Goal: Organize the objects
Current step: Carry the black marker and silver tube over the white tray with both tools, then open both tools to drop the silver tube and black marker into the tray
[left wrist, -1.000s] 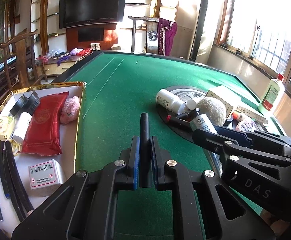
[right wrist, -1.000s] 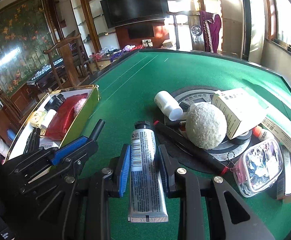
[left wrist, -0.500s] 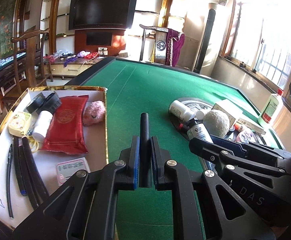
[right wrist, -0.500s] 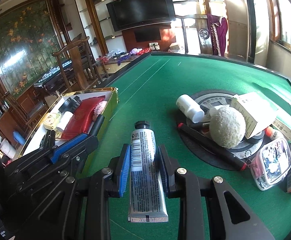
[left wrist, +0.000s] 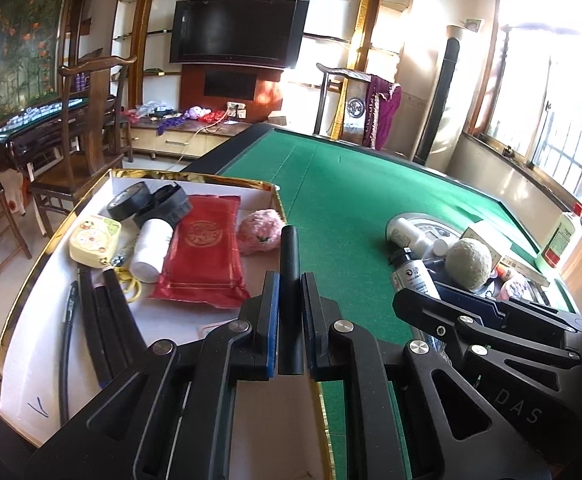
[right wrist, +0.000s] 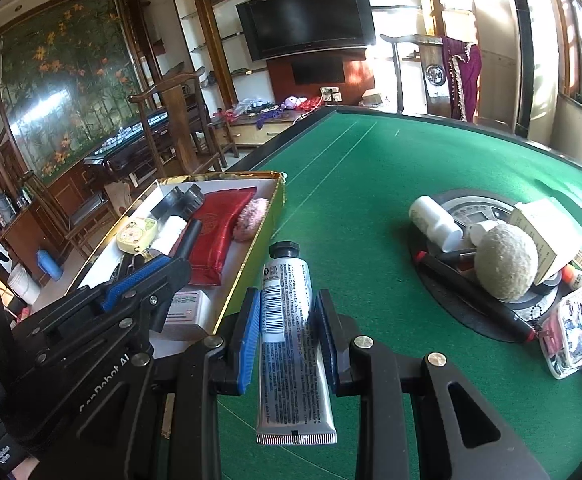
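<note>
My left gripper [left wrist: 290, 280] is shut on a slim black stick [left wrist: 289, 264] that points forward over the right rim of a gold-edged white box [left wrist: 31, 280]. In the right wrist view the left gripper [right wrist: 171, 268] hangs above that box [right wrist: 247, 280] with the black stick [right wrist: 190, 236]. My right gripper [right wrist: 287, 300] is shut on a silver cream tube [right wrist: 289, 320] with a black cap, held above the green felt just right of the box. The left wrist view also catches the right gripper [left wrist: 447, 292] and its cream tube [left wrist: 413, 276].
The box holds a red pouch [left wrist: 205, 256], a pink plush [left wrist: 259, 232], a white bottle [left wrist: 151, 254], a yellow case [left wrist: 95, 242] and black rods. On the felt to the right lie a fuzzy ball [right wrist: 505, 266], a white bottle [right wrist: 435, 222], a carton [right wrist: 547, 232] and a black pen [right wrist: 471, 292].
Both grippers have travelled left toward the box with their loads still held. The box now fills much more of the left wrist view, and the pile on the felt has slid right.
</note>
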`<state>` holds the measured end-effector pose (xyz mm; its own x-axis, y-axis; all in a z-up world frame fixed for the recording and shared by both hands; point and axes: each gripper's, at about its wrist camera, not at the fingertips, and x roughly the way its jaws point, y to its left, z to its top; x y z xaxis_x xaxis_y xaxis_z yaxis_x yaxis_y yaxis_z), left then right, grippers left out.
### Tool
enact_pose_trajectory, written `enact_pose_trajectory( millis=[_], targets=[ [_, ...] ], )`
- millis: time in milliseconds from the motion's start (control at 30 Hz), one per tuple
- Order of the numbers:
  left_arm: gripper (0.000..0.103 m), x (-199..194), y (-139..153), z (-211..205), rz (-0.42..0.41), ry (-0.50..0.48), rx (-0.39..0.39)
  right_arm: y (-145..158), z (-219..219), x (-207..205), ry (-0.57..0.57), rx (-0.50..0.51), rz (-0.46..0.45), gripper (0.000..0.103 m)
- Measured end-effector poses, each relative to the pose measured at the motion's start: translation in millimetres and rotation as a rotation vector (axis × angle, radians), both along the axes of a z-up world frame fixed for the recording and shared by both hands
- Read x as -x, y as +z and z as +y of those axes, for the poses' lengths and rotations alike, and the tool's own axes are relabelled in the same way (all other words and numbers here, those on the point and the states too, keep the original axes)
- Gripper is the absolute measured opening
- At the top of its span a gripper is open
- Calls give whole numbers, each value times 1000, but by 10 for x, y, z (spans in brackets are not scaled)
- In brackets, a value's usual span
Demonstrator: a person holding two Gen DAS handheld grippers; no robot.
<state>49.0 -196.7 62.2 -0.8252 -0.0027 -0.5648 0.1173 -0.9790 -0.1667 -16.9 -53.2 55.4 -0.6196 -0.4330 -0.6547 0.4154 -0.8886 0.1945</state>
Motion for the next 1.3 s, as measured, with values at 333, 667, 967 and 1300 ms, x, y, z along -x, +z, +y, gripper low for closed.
enact_pose_trajectory(
  millis=[333, 667, 967, 1300],
  targets=[
    [10, -69, -54, -316, -8, 52, -10, -5, -390, -54, 56, 8, -7, 27],
    [10, -151, -181, -690, -30, 118, -34, -73, -771, -130, 121, -12, -15, 27],
    [10, -191, -271, -867, -54, 158, -43, -206, -955, -146, 145, -43, -39, 27],
    [10, -178, -321, -969, -95, 176, -57, -344, -1055, -151, 158, -78, -58, 27]
  ],
)
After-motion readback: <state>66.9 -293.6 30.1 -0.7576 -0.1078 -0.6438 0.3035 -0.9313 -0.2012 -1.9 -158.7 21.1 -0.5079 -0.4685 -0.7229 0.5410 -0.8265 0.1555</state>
